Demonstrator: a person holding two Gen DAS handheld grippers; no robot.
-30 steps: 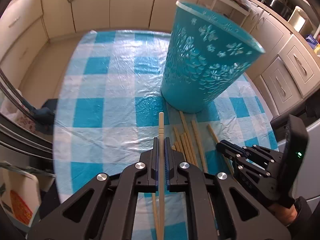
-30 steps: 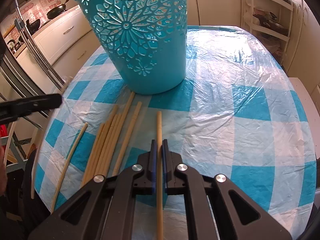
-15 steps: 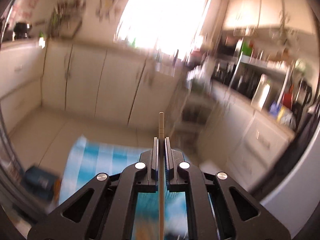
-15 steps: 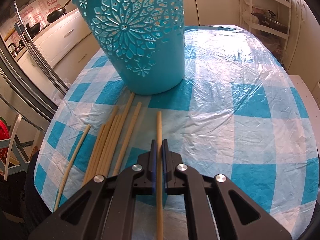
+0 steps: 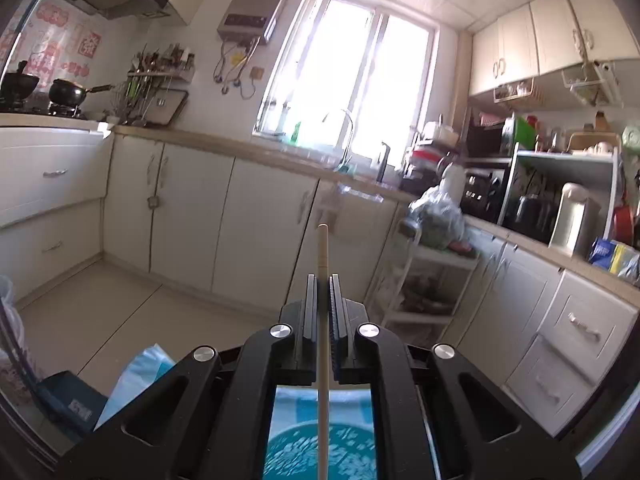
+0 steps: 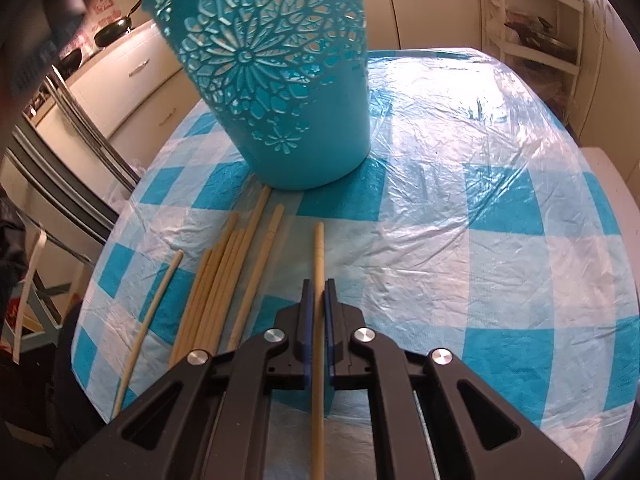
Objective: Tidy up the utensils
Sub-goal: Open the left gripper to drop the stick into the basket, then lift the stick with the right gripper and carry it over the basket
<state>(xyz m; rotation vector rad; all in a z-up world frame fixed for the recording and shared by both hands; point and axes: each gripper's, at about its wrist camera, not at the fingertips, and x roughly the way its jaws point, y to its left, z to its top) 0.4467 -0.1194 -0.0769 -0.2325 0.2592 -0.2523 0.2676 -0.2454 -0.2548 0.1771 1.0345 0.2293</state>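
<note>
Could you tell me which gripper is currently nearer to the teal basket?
Left: the left gripper hovers directly above the teal basket; the right gripper sits back beside the loose chopsticks.

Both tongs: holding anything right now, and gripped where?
Each holds one chopstick. Left tongs pinch a chopstick short of its blunt end, which sticks out ahead. Right tongs grip their chopstick likewise, over the tablecloth.

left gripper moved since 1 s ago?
Yes. The left gripper, shut on a chopstick, has swung up: the tablecloth that filled its view now sits at the bottom, with the window ahead.
</note>
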